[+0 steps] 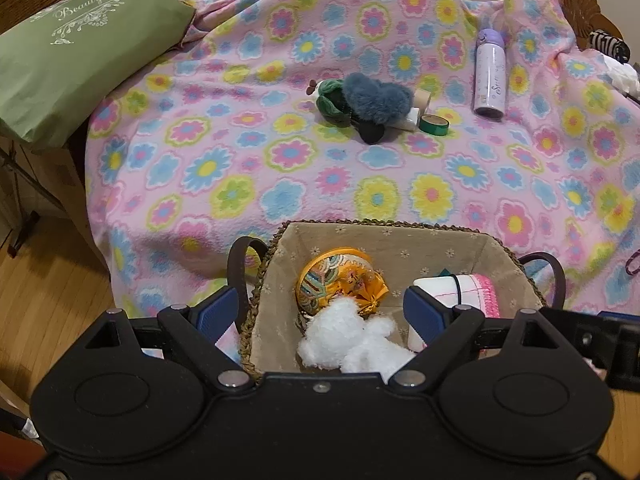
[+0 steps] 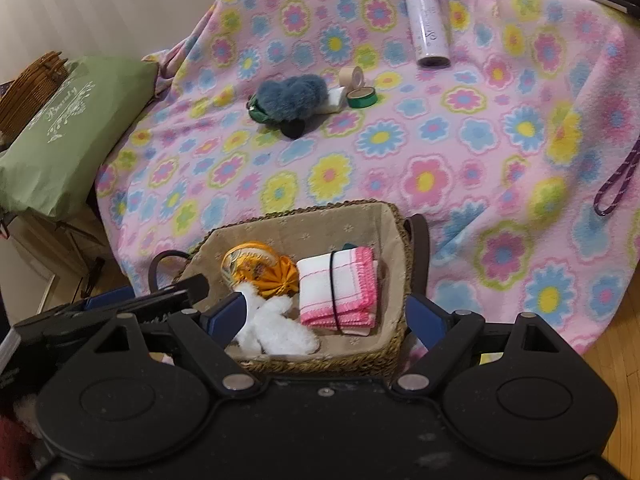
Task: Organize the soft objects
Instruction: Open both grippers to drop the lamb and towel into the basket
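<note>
Both grippers hang over the near edge of a woven basket (image 1: 404, 236) lined with tan cloth, which sits on a pink flowered blanket (image 1: 248, 168).

The left gripper (image 1: 322, 312) has its fingers spread wide and holds nothing. Its left finger (image 1: 214, 312) is outside the basket's left wall, beside a dark handle (image 1: 240, 264); its right finger (image 1: 424, 312) is inside the basket, in front of a folded pink-edged cloth (image 1: 476, 288). Between the fingers lie a white fluffy toy (image 1: 352, 340) and, just beyond it, an orange patterned pouch (image 1: 340, 280) that touches the toy.

The right gripper (image 2: 326, 316) is likewise spread and empty. Its left finger (image 2: 226, 314) is inside the basket, against the white toy (image 2: 276, 328); its right finger (image 2: 426, 316) is outside the right wall. Between them lies the folded cloth (image 2: 340, 288), bound by a thin black band, with the orange pouch (image 2: 260, 268) beyond the left finger. The left gripper's body shows at the left of this view.

Well beyond both sets of fingers, out on the blanket, a blue furry item (image 1: 378, 98) lies on a green thing (image 1: 332, 96), next to a black puff; what they are is hard to tell at this range. Just right of them sit a green tape roll (image 1: 434, 125) and a beige roll (image 2: 352, 77). Farther right lies a lilac bottle (image 1: 490, 74) on its side. A green cushion (image 1: 76, 52) lies far left, off the blanket.
</note>
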A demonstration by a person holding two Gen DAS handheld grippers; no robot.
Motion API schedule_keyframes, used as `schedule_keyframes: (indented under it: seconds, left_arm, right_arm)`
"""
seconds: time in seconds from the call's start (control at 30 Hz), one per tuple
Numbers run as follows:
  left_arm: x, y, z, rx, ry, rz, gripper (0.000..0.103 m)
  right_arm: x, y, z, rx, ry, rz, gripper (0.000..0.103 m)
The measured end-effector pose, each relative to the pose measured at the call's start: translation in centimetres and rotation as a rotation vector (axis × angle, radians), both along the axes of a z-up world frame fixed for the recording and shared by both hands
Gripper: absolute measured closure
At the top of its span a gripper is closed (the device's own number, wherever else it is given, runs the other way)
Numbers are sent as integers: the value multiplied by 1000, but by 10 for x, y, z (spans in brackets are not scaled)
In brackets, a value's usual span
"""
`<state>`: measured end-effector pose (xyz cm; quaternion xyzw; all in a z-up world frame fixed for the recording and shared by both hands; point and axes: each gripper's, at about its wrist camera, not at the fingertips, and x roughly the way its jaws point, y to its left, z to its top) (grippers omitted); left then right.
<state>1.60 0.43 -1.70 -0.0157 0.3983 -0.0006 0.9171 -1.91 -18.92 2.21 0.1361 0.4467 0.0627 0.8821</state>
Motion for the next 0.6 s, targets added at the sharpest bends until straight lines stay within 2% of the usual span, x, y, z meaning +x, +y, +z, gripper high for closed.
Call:
schedule_keyframes:
  seconds: [0.6]
  left_arm:
    - [1, -2, -1, 3, 12, -5, 15]
  right_arm:
    - [4, -2, -2, -17, 2, -15, 14]
